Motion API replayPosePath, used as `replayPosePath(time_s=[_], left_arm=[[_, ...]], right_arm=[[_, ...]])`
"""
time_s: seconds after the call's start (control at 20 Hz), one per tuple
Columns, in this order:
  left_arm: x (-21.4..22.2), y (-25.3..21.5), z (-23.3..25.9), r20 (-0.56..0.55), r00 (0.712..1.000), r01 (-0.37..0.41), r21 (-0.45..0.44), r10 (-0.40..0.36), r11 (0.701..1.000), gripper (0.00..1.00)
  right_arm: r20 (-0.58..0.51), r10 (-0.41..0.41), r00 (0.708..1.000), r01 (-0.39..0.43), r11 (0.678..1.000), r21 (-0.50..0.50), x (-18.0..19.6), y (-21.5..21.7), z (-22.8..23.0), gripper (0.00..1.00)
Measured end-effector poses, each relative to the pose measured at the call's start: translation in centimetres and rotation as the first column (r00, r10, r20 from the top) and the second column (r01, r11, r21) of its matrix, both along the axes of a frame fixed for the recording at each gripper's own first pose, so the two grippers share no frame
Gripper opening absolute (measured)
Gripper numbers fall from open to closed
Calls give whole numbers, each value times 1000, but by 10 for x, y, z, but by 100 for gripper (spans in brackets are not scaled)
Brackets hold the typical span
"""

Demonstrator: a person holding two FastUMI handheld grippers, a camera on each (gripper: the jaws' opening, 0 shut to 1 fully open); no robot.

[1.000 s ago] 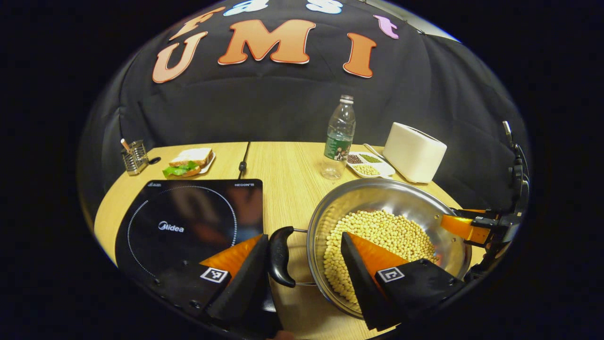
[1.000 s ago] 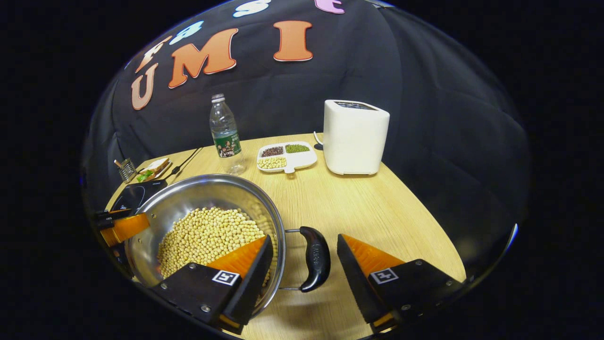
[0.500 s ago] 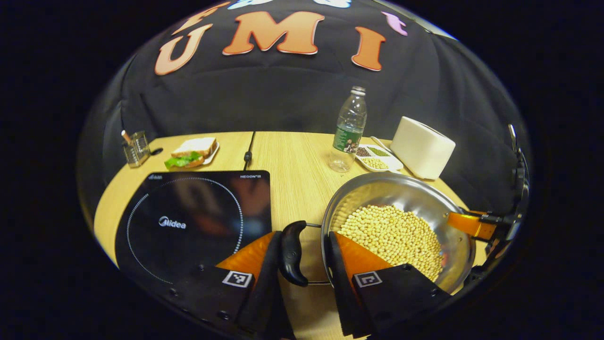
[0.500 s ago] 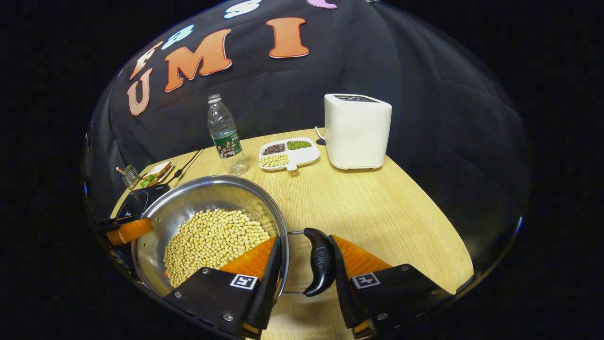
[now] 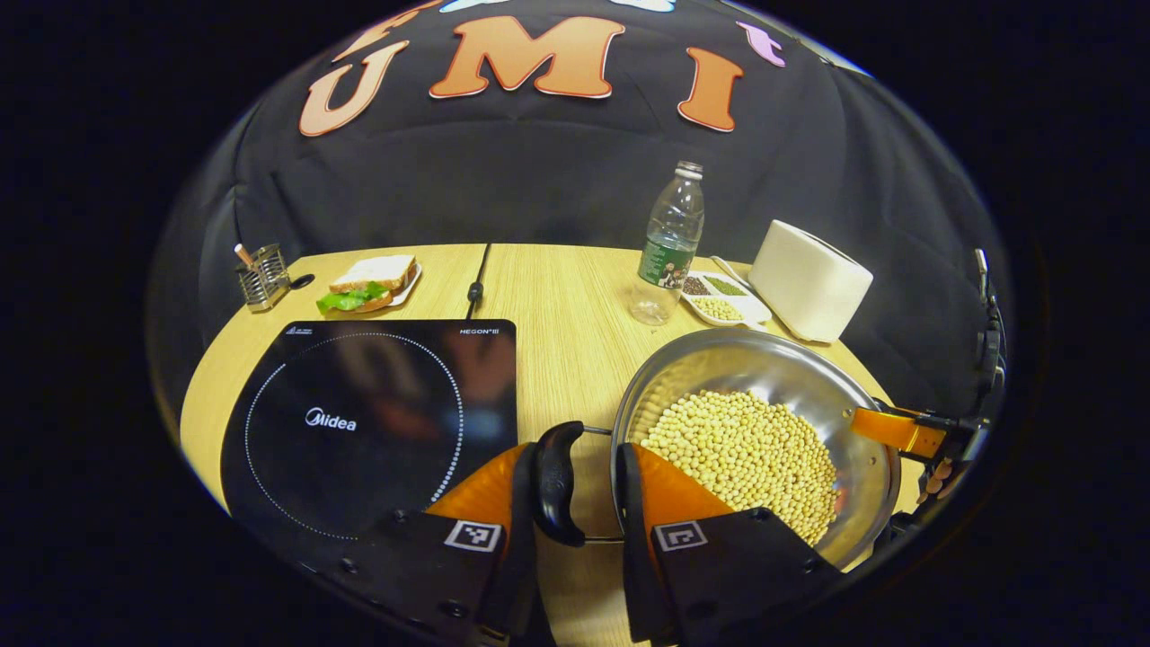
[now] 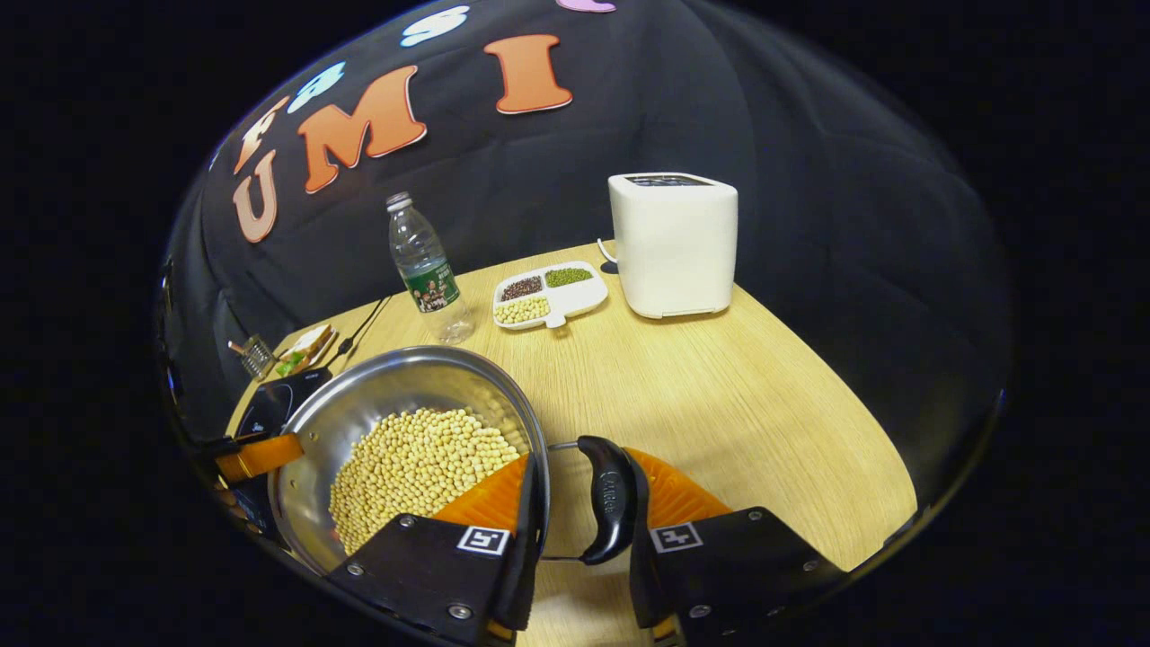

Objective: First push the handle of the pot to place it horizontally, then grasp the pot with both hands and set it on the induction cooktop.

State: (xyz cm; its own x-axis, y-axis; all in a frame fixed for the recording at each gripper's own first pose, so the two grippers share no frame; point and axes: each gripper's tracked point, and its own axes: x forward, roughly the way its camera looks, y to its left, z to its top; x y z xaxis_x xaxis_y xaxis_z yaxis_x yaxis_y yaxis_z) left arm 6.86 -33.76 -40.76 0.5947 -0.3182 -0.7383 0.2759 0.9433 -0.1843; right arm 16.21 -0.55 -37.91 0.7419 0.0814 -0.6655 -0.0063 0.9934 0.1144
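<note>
Change: both grippers, wide a second ago, now clamp.
Left gripper (image 5: 575,485): fingers pinch the pot (image 5: 755,431)'s handle (image 5: 557,481) and rim.
Right gripper (image 6: 579,499): likewise.
Next: lift toward the cooktop (image 5: 359,422), left of the pot.

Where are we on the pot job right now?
Done: both pot handles lie level. In hand: the left gripper brackets the left handle and rim; the right gripper brackets the right handle and rim. Left: carry the pot onto the bare induction cooktop.

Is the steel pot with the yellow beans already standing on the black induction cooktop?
No, the round steel pot of yellow beans is beside the flat black induction cooktop, whose glass is bare.
</note>
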Motion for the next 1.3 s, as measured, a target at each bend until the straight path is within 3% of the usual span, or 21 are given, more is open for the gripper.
replayPosePath(time_s=[0.05, 0.65, 1.3], left_arm=[[0, 0, 0, 0, 1000, 1, 0, -1, 1000, 44], [1, 21, 57, 38, 999, -11, -32, 13, 999, 45], [17, 106, 126, 119, 989, -81, -46, 86, 996, 45]], right_arm=[[-6, -2, 1000, 2, 1000, 2, -1, 0, 0, 42], [44, -17, 999, 16, 999, 28, -14, 17, 59, 42], [111, 49, 993, -54, 998, 43, -19, 97, 122, 42]])
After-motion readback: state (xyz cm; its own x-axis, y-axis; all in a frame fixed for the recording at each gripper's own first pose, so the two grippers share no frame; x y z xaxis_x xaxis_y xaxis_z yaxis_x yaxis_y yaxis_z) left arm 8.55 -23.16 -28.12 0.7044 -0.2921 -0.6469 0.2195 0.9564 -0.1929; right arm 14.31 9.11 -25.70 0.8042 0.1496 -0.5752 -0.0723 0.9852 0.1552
